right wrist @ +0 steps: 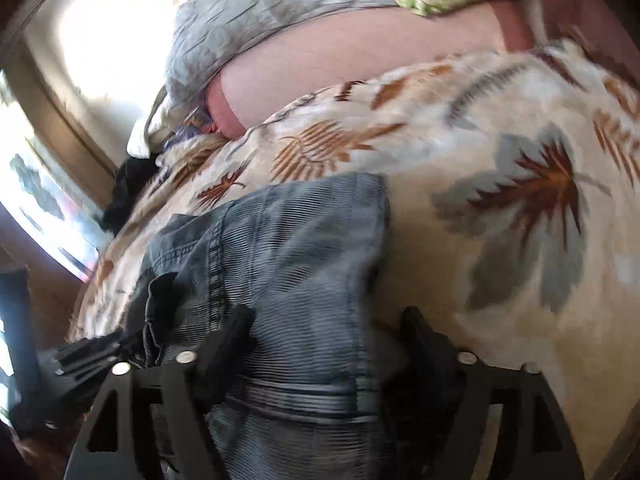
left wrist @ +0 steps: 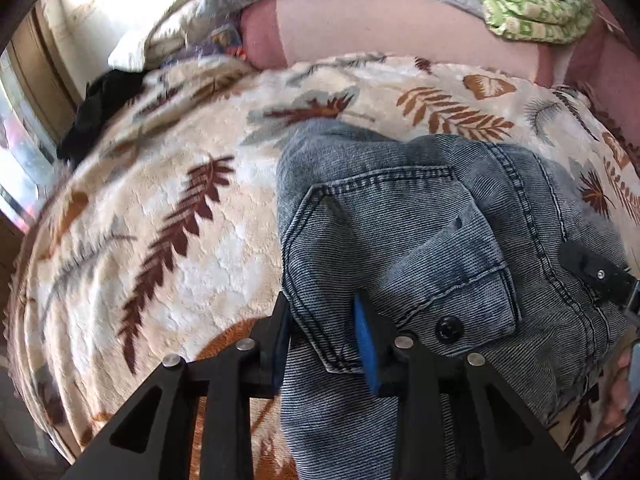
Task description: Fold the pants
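Showing only leftward: pocket button (left wrist: 447, 329)

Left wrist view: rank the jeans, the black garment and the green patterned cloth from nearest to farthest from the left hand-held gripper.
1. Jeans: between the fingers of the left hand-held gripper, at bottom centre.
2. Black garment: far left, at the edge of the leaf-print blanket.
3. Green patterned cloth: top right, beyond the blanket.
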Demonstrator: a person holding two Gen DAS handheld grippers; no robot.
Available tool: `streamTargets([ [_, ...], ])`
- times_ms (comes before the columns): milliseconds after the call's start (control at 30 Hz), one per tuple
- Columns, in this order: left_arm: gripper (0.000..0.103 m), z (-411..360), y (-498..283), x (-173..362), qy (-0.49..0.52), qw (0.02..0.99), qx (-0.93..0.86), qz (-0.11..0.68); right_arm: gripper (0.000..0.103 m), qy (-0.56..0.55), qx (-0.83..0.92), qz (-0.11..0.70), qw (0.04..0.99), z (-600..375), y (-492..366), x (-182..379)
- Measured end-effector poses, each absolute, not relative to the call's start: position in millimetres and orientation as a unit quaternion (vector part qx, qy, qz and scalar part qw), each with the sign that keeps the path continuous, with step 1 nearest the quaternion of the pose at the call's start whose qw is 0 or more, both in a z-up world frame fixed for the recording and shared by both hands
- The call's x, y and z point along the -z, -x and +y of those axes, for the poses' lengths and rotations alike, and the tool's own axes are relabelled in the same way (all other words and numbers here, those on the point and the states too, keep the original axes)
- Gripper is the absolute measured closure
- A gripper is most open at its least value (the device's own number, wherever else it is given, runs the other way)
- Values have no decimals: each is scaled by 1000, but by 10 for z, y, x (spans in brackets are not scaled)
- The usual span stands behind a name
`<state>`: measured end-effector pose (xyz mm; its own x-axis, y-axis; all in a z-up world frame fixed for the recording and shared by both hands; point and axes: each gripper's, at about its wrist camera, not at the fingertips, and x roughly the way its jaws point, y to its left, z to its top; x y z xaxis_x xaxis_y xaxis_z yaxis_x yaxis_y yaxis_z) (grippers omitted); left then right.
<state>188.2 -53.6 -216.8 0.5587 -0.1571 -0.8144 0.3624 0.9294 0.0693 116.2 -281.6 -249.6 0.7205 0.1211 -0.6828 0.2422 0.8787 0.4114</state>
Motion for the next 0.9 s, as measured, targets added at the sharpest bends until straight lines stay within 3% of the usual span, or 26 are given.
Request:
streamTargets([
  [100,66,-495,-1826,1973,-129,889,128,420,24,-213,50,361,907,-2809,-1018,2310],
  [267,61,-463,-1681,1826,-146,904,122,382,26,-169,60,266,947,-2584,-696,1780],
  [300,61,-474,-1676,1896,-155,897,123,395,31,-154,56,267,950,-2516,-685,1764],
  [367,61,-488,-1668,2079,-172,884,118,419,60,-116,41,293,948,-2351,-729,1824],
  [433,60,-485,-1634,2264,-181,874,110,436,68,-108,33,366,924,-2230,-826,2097],
  [500,60,-456,-1579,2214,-177,875,109,437,68,-94,45,401,910,-2157,-846,2358],
  [667,57,-264,-1337,1809,-150,888,116,418,68,-116,46,397,909,-2176,-658,2062],
  [733,39,-145,-1206,1572,-131,904,111,392,67,-109,43,372,921,-2095,-524,1797],
  [900,26,117,-681,980,-112,942,88,305,67,-77,38,291,953,-1802,35,1116],
])
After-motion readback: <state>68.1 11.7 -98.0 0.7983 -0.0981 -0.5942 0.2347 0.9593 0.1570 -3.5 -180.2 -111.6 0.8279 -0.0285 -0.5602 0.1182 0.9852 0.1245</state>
